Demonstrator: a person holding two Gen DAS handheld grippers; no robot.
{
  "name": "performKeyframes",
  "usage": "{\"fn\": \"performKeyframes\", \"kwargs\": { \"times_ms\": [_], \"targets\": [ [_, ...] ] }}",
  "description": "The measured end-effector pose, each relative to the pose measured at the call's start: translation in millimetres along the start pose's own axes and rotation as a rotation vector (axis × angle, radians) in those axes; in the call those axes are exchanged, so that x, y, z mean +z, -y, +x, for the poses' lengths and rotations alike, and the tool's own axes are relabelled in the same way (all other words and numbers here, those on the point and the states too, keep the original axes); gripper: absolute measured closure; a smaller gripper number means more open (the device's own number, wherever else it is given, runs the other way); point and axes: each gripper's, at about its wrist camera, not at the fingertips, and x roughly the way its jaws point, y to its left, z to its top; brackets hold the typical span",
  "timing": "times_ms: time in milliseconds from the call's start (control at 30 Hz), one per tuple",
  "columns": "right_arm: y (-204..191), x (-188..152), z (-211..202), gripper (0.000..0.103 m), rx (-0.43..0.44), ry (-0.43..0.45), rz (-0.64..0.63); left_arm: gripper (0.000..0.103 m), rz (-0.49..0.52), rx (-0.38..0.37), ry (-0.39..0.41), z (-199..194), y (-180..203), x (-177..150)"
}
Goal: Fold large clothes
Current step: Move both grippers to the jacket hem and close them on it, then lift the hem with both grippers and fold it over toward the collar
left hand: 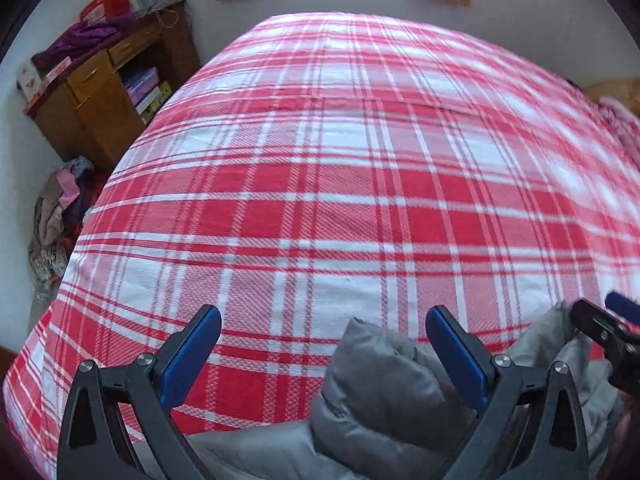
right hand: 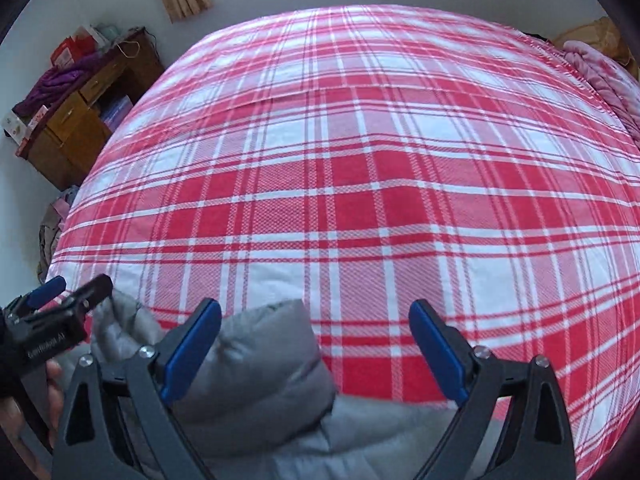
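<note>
A big bed (left hand: pixel 340 168) filled most of both views. It was covered with a red and white checked sheet (right hand: pixel 360 184). A puffy grey coat (left hand: pixel 372 392) lay on the near edge of the bed, close under both claws, bunched into soft lumps.

The left claw (left hand: pixel 323 354) pointed down at the bed. Its two blue pads (left hand: pixel 188 356) stood far apart and held nothing. One lump of the grey coat poked up in the gap between them, nearer the right pad, but the pads did not squeeze it.

The right claw (right hand: pixel 316 350) pointed down too. Its blue pads (right hand: pixel 438 350) were also spread wide, with nothing gripped. The grey coat (right hand: pixel 256 360) lay under its left pad and reached into the gap, while the checked sheet showed under the rest.

Each claw could be seen from the other one's camera, just beside it, at the edge of the picture. In the right view a hand (right hand: pixel 24 404) was on the left claw's handle.

A wooden cupboard (left hand: pixel 104 96) stood by the wall on the left, with purple cloth (left hand: pixel 80 40) on top. A heap of clothes (left hand: pixel 60 216) lay on the floor near it. A pink blanket (right hand: pixel 600 72) was bunched at the far right side of the bed
</note>
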Motion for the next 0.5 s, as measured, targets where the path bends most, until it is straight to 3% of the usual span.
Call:
{"fn": "performKeyframes", "kwargs": {
  "times_ms": [100,133,200,233,267,367,500],
  "targets": [
    [-4,0,14,0.006,-0.014,-0.052,-0.032,0.002,0.04,-0.012,-0.004,-1,3,-10],
    [-4,-1,16,0.007,-0.012,-0.06,-0.04,0.007,0.053,-0.033,-0.003,-4,2,-14],
    [-3,-8,15,0.032,0.02,-0.089,-0.059,0.053,0.078,-0.088,-0.019,-10,1,-19],
    [-2,-10,14,0.061,0.033,-0.1,-0.064,0.059,0.097,-0.128,-0.031,-16,1,-25],
    [0,-15,11,0.074,0.052,-0.128,-0.08,0.066,0.108,-0.136,-0.021,-23,0,-29],
    [-1,-25,-9,0.087,0.045,-0.107,-0.131,0.083,0.162,-0.152,0.045,-52,-1,-44],
    [4,-40,-41,0.093,0.049,-0.056,-0.164,0.09,0.204,-0.159,0.123,-89,-10,-67]
  ]
}}
